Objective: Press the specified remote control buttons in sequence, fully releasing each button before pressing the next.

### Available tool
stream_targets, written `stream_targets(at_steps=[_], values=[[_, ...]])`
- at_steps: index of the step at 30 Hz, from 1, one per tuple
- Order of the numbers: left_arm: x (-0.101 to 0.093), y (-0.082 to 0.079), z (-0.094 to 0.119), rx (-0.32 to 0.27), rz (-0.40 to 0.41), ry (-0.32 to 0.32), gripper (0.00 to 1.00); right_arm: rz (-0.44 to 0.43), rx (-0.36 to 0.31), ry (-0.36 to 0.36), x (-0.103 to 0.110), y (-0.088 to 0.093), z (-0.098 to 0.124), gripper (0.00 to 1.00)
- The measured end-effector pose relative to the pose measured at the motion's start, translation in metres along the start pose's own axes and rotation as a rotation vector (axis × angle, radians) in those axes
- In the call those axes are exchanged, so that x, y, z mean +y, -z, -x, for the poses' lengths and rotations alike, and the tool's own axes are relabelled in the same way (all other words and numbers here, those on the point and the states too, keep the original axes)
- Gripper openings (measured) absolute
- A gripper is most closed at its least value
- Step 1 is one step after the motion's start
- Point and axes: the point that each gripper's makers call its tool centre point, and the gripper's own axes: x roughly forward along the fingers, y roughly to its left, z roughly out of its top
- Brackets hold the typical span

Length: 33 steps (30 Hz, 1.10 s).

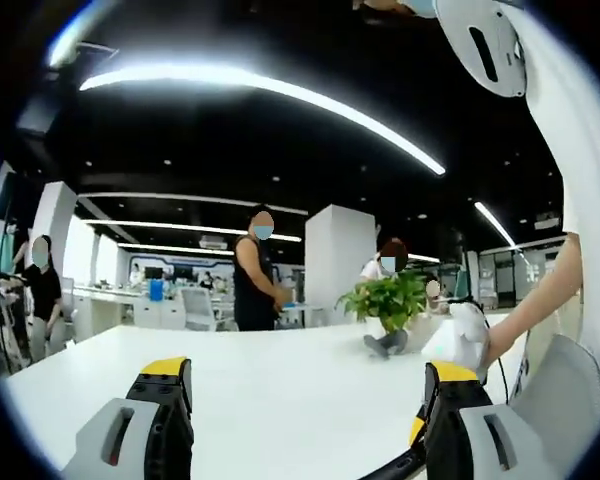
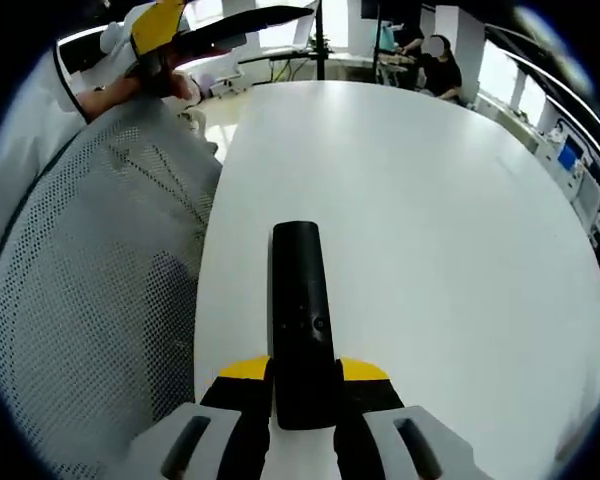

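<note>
Right gripper view, remote lower end hidden between gripper jaws

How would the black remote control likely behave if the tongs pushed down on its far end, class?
The remote control looks like a rigid slab, so it probably won't bend. It is long and narrow, and the right tongs hold only its near end, so a press at the far end might lever it downward. Its smooth surface could slip between the jaws.

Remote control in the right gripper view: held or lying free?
Held. The black remote control sits clamped between the right hand-held gripper's jaws, pointing forward over the white table.
</note>
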Motion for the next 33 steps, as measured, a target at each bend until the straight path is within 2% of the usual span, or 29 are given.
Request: stream_targets(at_steps=[3, 5, 10, 14, 17, 20, 28, 33], values=[[-0.003, 0.0, -0.001, 0.001, -0.019, 0.008, 1.0, 0.014, 0.015, 0.004, -0.009, 0.001, 0.001, 0.21], [0.002, 0.001, 0.005, 0.003, -0.013, 0.009, 1.0, 0.019, 0.021, 0.002, -0.015, 0.002, 0.002, 0.21], [0.0, 0.007, 0.004, 0.041, -0.036, 0.016, 1.0, 0.032, 0.044, 0.018, -0.031, 0.006, 0.005, 0.21], [0.0, 0.0, 0.005, 0.007, -0.063, 0.015, 1.0, 0.037, 0.059, 0.034, -0.047, 0.008, 0.007, 0.21], [0.0, 0.004, 0.005, 0.026, -0.034, 0.018, 1.0, 0.04, 0.069, 0.044, -0.057, 0.009, 0.008, 0.21], [-0.002, 0.002, 0.005, 0.022, -0.092, 0.019, 1.0, 0.034, 0.071, 0.045, -0.066, 0.009, 0.009, 0.21], [-0.003, 0.007, 0.005, 0.047, -0.08, 0.034, 1.0, 0.041, 0.104, 0.054, -0.086, 0.012, 0.012, 0.21], [-0.006, 0.012, 0.004, 0.074, -0.1, 0.046, 0.99, 0.036, 0.122, 0.072, -0.105, 0.013, 0.013, 0.21]])
